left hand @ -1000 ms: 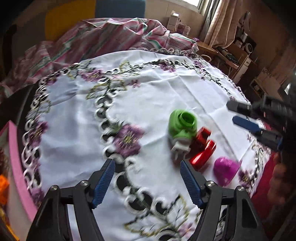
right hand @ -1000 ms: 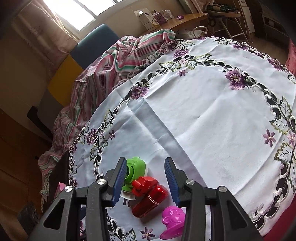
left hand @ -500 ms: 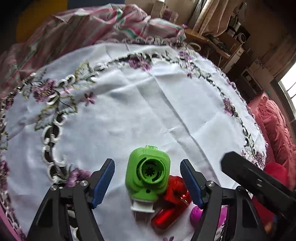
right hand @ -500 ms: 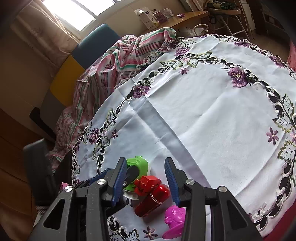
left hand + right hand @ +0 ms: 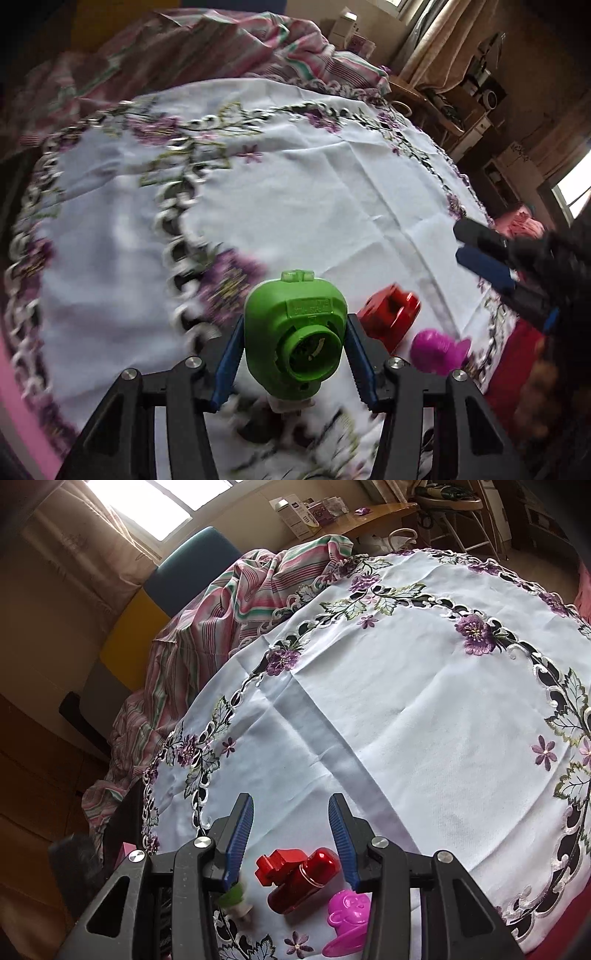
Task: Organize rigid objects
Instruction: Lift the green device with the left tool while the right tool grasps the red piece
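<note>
My left gripper is shut on a green plastic toy with a round socket facing the camera, held above the white embroidered tablecloth. A red toy and a magenta toy lie on the cloth to its right. My right gripper is open and empty, hovering over the red toy; the magenta toy lies by its right finger. A blurred bit of the green toy shows behind its left finger. The right gripper also appears at the right edge of the left wrist view.
A striped pink cloth is heaped at the table's far side over a blue and yellow chair. A wooden shelf with boxes stands behind. A pink edge shows at the lower left.
My left gripper has closed on the green toy and lifted it away from the red toy, swinging left. The right gripper has stayed open over the red and magenta toys.
</note>
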Tool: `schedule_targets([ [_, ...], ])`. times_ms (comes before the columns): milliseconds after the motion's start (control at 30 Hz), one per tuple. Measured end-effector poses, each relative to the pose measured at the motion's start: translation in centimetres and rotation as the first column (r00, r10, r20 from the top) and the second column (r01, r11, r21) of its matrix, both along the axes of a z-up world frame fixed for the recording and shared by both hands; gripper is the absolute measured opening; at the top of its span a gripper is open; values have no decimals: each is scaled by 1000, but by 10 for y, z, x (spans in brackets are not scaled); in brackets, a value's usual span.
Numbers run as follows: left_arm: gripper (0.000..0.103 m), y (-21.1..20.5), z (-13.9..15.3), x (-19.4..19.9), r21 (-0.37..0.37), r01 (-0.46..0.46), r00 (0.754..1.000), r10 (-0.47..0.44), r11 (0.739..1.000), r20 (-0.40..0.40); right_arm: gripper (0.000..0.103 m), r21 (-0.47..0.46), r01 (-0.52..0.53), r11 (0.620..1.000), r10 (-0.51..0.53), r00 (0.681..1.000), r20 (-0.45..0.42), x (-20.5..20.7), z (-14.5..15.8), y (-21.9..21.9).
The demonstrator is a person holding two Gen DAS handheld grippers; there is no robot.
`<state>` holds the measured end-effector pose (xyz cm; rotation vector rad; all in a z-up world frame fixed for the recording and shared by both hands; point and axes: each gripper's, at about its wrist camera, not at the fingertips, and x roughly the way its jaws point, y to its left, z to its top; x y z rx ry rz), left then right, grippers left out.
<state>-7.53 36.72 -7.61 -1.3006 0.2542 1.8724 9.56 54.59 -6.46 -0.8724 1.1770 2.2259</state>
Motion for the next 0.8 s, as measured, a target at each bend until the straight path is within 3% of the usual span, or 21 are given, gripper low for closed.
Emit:
schedule_targets([
  [167,54,-44,2,6,52,-66,998,66,996,6,43,21,-71,997,70,997,27,-12,0,-10],
  [267,53,-36,-4,-1,49,-93,995,92,994,25,43,29,-133,991,132,990,50,-22,-3,-19],
  [400,53,-2,-24,-11,-24,-91,996,91,996,-20,43,50,-193,980,187,977,101,-35,-6,-31],
  [467,53,4,-31,-17,-23,-104,994,103,994,-21,43,42,-208,977,202,973,111,-38,-9,-31],
  [733,53,-17,-28,-19,-13,-111,994,111,994,-8,43,40,-295,955,284,943,174,-52,-17,-45],
  [800,53,-26,-26,-19,-5,-117,993,117,993,-2,47,41,-294,955,282,941,187,-52,-18,-44],
])
